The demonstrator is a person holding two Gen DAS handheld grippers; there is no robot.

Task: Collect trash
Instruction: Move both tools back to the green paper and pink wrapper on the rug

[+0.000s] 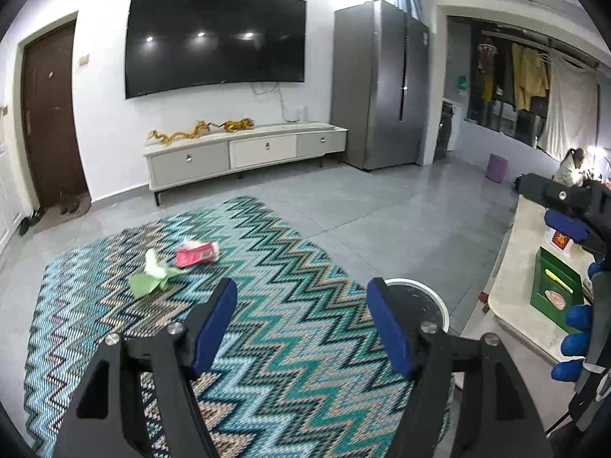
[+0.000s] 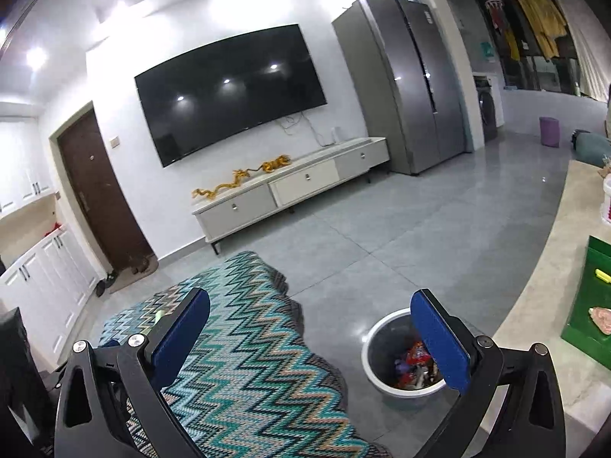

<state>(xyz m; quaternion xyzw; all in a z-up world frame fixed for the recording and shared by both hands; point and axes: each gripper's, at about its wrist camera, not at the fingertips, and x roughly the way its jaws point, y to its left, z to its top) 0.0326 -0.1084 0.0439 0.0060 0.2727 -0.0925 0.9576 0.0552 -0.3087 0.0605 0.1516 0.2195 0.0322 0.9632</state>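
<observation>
A crumpled green paper (image 1: 149,275) and a pink wrapper (image 1: 196,253) lie on the zigzag rug (image 1: 267,343), ahead and left of my left gripper (image 1: 303,324), which is open and empty above the rug. A white-rimmed trash bin (image 2: 401,358) holding several wrappers stands on the grey floor at the rug's right edge; its rim shows in the left wrist view (image 1: 424,297). My right gripper (image 2: 311,337) is open and empty, its right finger over the bin. It also shows at the right edge of the left wrist view (image 1: 569,210). A sliver of the green paper (image 2: 158,316) peeks behind its left finger.
A beige counter (image 2: 542,305) with a green tray (image 2: 595,305) runs along the right. A TV cabinet (image 1: 244,152) and a grey fridge (image 1: 382,84) stand against the far wall. A purple stool (image 1: 497,168) and a seated person (image 1: 571,170) are at the far right. A brown door (image 1: 49,114) is on the left.
</observation>
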